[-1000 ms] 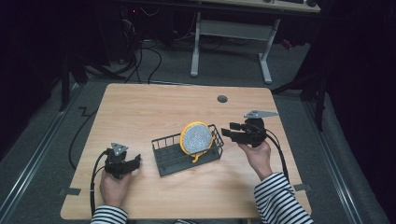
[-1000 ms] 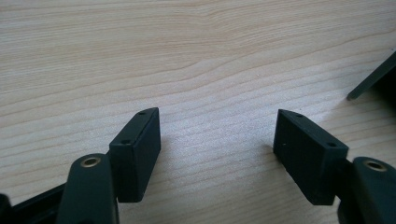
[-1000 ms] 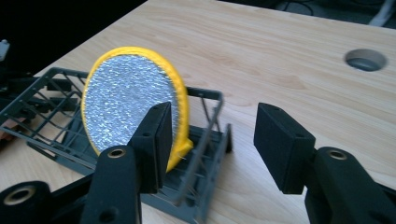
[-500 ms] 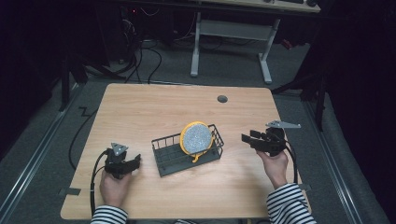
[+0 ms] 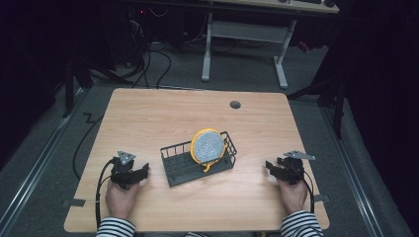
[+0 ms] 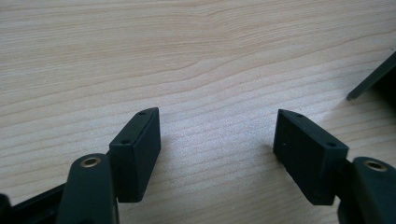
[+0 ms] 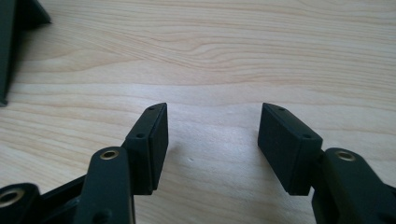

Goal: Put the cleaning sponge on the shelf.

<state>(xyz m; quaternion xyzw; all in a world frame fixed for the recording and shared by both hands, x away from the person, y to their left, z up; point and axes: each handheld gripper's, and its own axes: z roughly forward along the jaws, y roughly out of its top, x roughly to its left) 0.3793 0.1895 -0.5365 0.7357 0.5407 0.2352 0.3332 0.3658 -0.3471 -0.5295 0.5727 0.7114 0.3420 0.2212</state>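
Note:
A black wire basket [image 5: 184, 166] stands at the middle of the wooden table [image 5: 163, 116]. A round speckled grey plate with a yellow rim [image 5: 209, 146] leans upright in the basket's right end. My left gripper [image 5: 142, 171] rests low on the table left of the basket, held by a hand. Its jaws stand wide apart over bare wood, and the left gripper [image 6: 217, 128] holds nothing. My right gripper [image 5: 270, 166] rests on the table right of the basket. The right gripper [image 7: 212, 126] is open too, empty, with bare wood between its jaws.
A dark round grommet [image 5: 235, 104] sits near the table's far edge. A black edge of the basket [image 6: 373, 79] shows at the right of the left gripper view, and a black basket corner [image 7: 14, 42] at the upper left of the right gripper view. Cables trail from both grippers.
My right gripper has drawn away from the plate and basket, moving right and toward the person, and now rests low on the table. The left gripper has stayed put.

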